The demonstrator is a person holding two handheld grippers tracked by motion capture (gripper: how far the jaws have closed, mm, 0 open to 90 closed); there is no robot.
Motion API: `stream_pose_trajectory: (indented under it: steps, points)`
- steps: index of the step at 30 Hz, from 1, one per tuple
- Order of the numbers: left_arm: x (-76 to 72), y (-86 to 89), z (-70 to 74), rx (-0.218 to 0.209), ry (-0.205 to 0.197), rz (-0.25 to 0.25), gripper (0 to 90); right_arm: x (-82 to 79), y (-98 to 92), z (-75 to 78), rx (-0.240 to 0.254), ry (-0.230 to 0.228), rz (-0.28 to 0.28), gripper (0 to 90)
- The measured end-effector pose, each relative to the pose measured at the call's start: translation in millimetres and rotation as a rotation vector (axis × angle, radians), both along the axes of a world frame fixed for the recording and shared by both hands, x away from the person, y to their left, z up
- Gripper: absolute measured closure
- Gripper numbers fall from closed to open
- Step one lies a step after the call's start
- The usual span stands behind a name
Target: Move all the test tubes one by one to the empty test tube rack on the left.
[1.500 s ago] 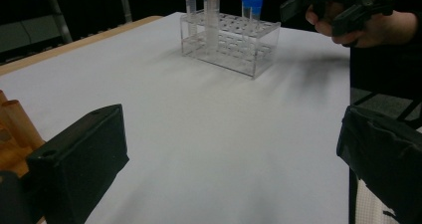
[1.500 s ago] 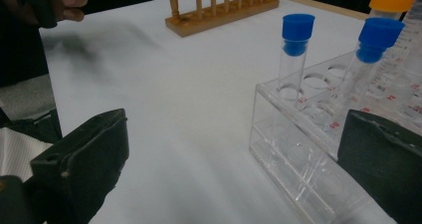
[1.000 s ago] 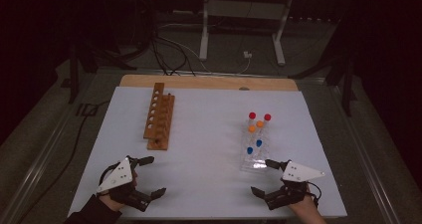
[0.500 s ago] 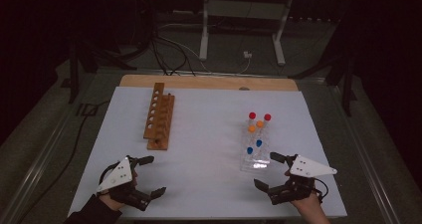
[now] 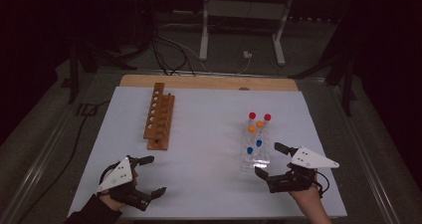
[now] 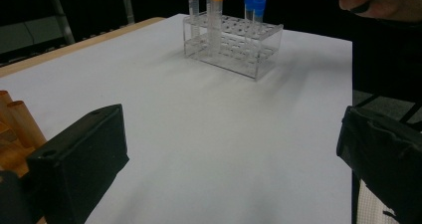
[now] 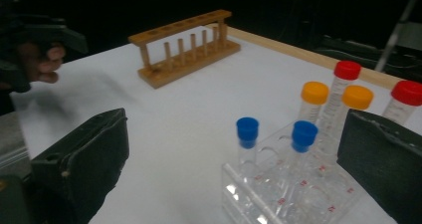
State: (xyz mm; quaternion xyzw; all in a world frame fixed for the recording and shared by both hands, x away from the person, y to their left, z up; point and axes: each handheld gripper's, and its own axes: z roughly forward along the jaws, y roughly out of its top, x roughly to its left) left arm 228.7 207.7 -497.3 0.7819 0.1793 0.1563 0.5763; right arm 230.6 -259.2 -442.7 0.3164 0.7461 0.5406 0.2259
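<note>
The work in hand is judged to be the approach to the capped tubes in the clear rack (image 5: pixel 255 152), which stands on the right half of the table (image 5: pixel 209 134), nearer the front edge than the back. Six tubes are seen standing in it: two blue-capped tubes (image 7: pixel 247 129) at the end nearest the front edge, two orange-capped tubes (image 7: pixel 315 93) in the middle, and two red-capped tubes (image 7: pixel 347 70) toward the back.

The right gripper (image 5: pixel 276 162) is held just in front of the rack's near end, close to the front right corner of the table, with its jaws spread wide and nothing between them. In the right gripper view the blue caps are framed between the two jaws, so a blue-capped tube is judged to be the likely first pick. The left gripper (image 5: pixel 149 176) is held near the front left corner, also wide open and empty, well apart from the rack.

The wooden rack (image 5: pixel 160 117) lies on the left half toward the back edge, and its holes appear unfilled.

For the next move, the right gripper would have to be carried forward over the rack's end, centred on one tube below its cap, and closed without the neighbouring tube being knocked.

Small red markings are seen on the clear rack's top plate, and faint graduations on the tubes, but neither can be read. No brand is visible.
</note>
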Motion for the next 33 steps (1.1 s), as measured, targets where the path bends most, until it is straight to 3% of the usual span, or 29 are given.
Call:
stream_pose_trajectory:
  steps: [9, 17, 19, 25, 33]
  points:
    - [0.2, 0.0, -0.2, 0.001, 0.001, 0.001, 0.4, 16.6, -2.8, -1.0, 0.000, 0.033, -0.103, 0.0]
    - [0.0, -0.4, -0.2, 0.006, -0.004, -0.002, 0.5, 23.6, 0.8, -11.1, -0.057, 0.071, -0.179, 6.3]
    - [0.0, -0.3, -0.2, 0.007, -0.004, -0.003, 0.5, 24.0, 3.8, -14.2, -0.078, 0.086, -0.184, 15.5]
    - [0.2, 0.0, -0.3, 0.008, -0.004, -0.003, 0.4, 24.8, 13.0, -21.6, -0.118, 0.126, -0.169, 23.7]
    - [-0.1, 0.0, -0.2, 0.010, -0.005, -0.003, 0.4, 25.8, 20.0, -29.1, -0.122, 0.193, -0.151, 52.3]
